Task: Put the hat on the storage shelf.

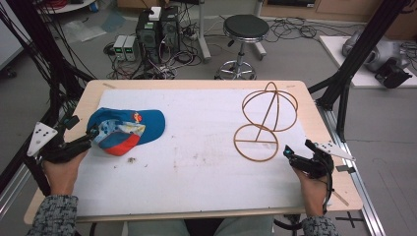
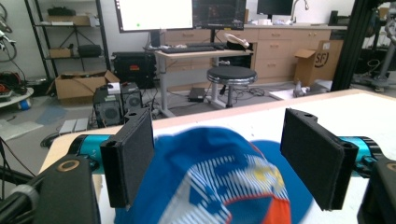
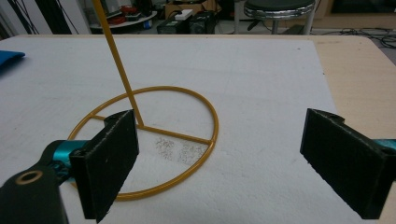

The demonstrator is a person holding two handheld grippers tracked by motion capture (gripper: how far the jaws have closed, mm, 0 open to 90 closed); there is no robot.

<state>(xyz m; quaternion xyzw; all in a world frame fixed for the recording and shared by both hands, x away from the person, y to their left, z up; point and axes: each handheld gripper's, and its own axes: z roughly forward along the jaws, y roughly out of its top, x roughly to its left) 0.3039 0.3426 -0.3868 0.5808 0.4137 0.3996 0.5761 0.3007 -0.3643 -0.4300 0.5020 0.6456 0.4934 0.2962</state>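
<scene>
Left of the wire hat stand, the blue cap lies flat; the left gripper straddles its edge, jaws wide. Advance before pinching; the right gripper waits wide beside the stand's base.

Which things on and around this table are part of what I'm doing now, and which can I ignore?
In play:
blue cap, between the open jaws of the left gripper
gold wire hat stand, in front of the open right gripper

Ignore:
black stool
computer towers
crumbs on the white mat
</scene>
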